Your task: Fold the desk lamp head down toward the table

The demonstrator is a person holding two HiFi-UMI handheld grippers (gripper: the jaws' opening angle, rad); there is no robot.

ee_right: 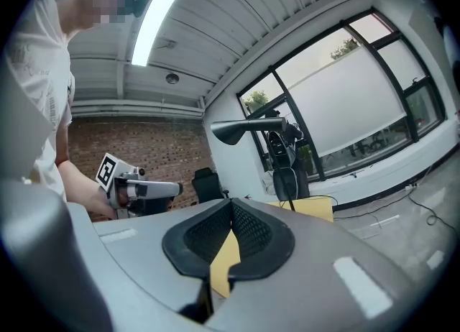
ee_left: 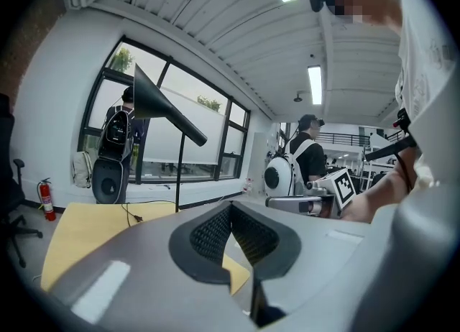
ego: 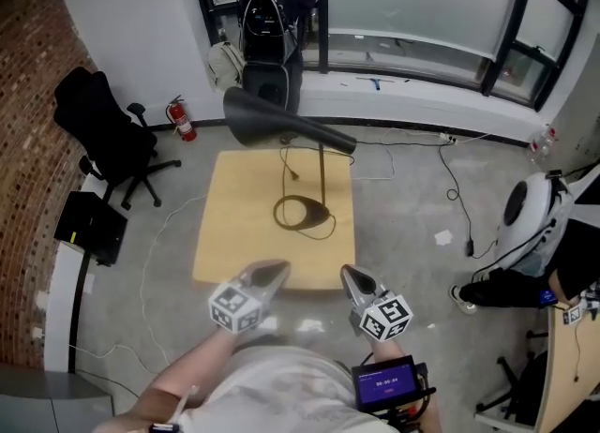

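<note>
Black desk lamp [ego: 322, 167] stands upright on the yellow desk [ego: 230, 239], base right of centre, cone head [ego: 272, 120] raised and roughly level. Left hand-held gripper [ego: 275, 269] and right hand-held gripper [ego: 348, 274] hover over the near desk edge, jaws together, empty, apart from the lamp.

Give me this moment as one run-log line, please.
lamp head: raised | left hand-held gripper: shut, empty | right hand-held gripper: shut, empty | lamp contact: none
</note>
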